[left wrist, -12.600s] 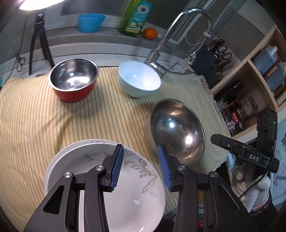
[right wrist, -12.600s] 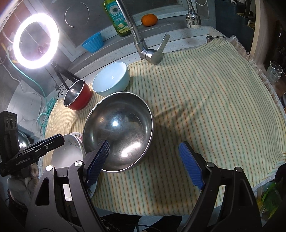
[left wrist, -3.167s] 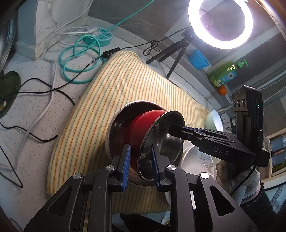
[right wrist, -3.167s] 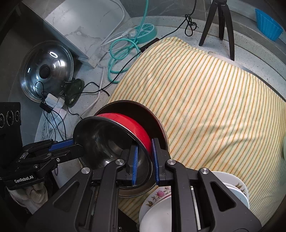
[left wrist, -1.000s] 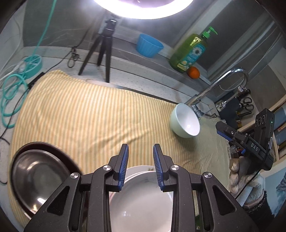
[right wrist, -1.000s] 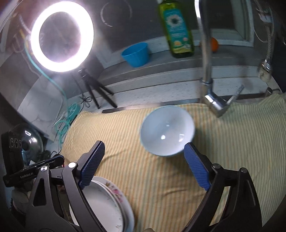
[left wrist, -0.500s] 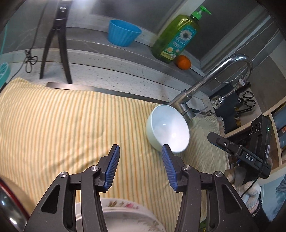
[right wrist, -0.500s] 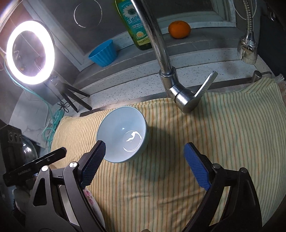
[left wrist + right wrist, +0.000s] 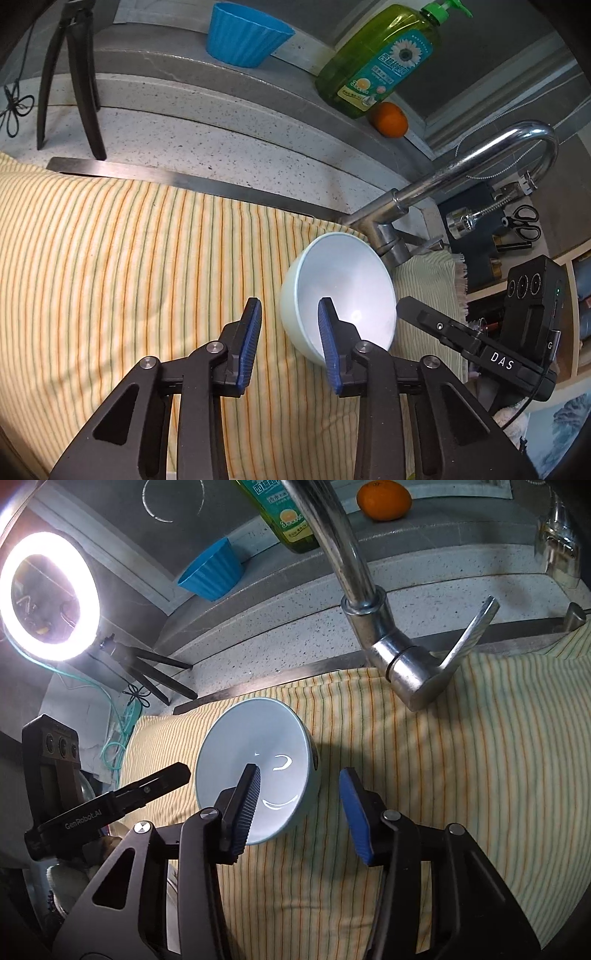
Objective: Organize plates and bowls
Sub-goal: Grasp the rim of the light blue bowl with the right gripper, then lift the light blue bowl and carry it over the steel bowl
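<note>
A pale blue bowl [image 9: 343, 284] stands upright on the striped cloth [image 9: 110, 258] next to the faucet base. It also shows in the right wrist view [image 9: 258, 753]. My left gripper [image 9: 290, 341] is open, its jaws straddling the bowl's left rim, one finger outside and one inside. My right gripper [image 9: 303, 808] is open, straddling the bowl's right rim, its left finger inside the bowl. Neither has closed on the rim. The right gripper's body shows at the right of the left wrist view.
A chrome faucet [image 9: 373, 602] rises just behind the bowl. On the ledge stand a blue cup [image 9: 247, 35], a green soap bottle [image 9: 376, 55] and an orange [image 9: 389, 119]. A ring light [image 9: 48, 594] on a tripod stands at the left. Shelves are at the right.
Both grippers have moved in on the pale blue bowl from either side. The right gripper's jaws have narrowed. The plate stack has left the left wrist view.
</note>
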